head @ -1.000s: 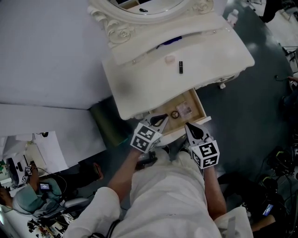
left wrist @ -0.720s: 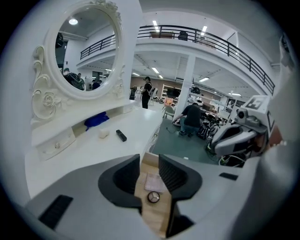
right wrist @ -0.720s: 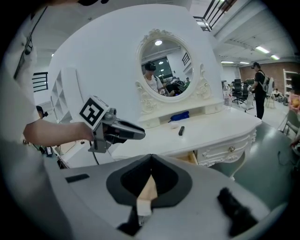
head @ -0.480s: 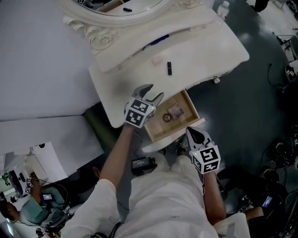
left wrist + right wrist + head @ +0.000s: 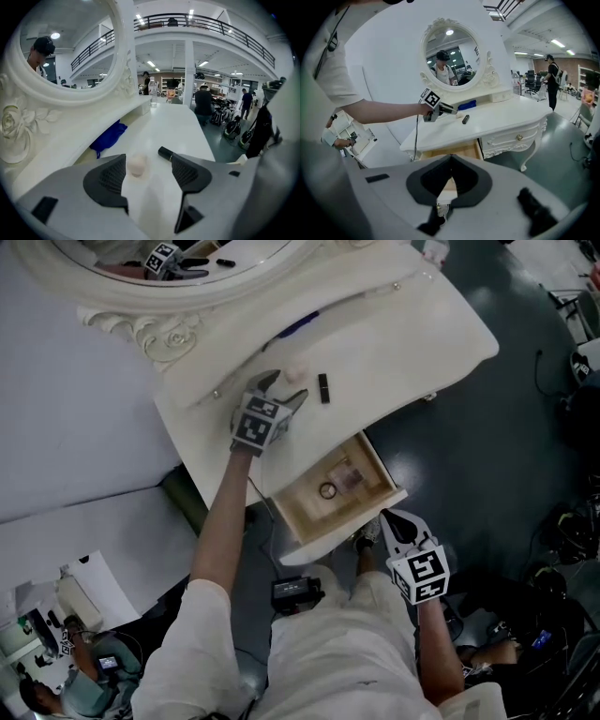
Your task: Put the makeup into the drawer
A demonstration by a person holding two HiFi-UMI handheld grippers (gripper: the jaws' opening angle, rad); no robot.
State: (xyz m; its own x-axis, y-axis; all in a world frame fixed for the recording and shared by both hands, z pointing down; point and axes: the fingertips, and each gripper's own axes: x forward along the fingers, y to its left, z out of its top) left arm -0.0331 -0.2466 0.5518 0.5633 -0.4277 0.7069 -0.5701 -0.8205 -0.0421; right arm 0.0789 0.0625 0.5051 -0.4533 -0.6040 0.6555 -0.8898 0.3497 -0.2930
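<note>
**Centre the pink piece before you close**

Your left gripper (image 5: 149, 164) has just been opening its jaws. They stand wide apart over the white surface (image 5: 403, 334) and hold nothing. The small pale pink makeup piece (image 5: 137, 165) lies on the surface between the tips, close to the left-hand pad, with the black tube (image 5: 165, 153) just beside the other. Shift so the pink piece sits mid-gap and the tube stays outside, then close gently, as it looks soft. The drawer (image 5: 298, 512) stands open, and your right gripper (image 5: 386, 518) hangs by it, jaws together and empty.
</note>
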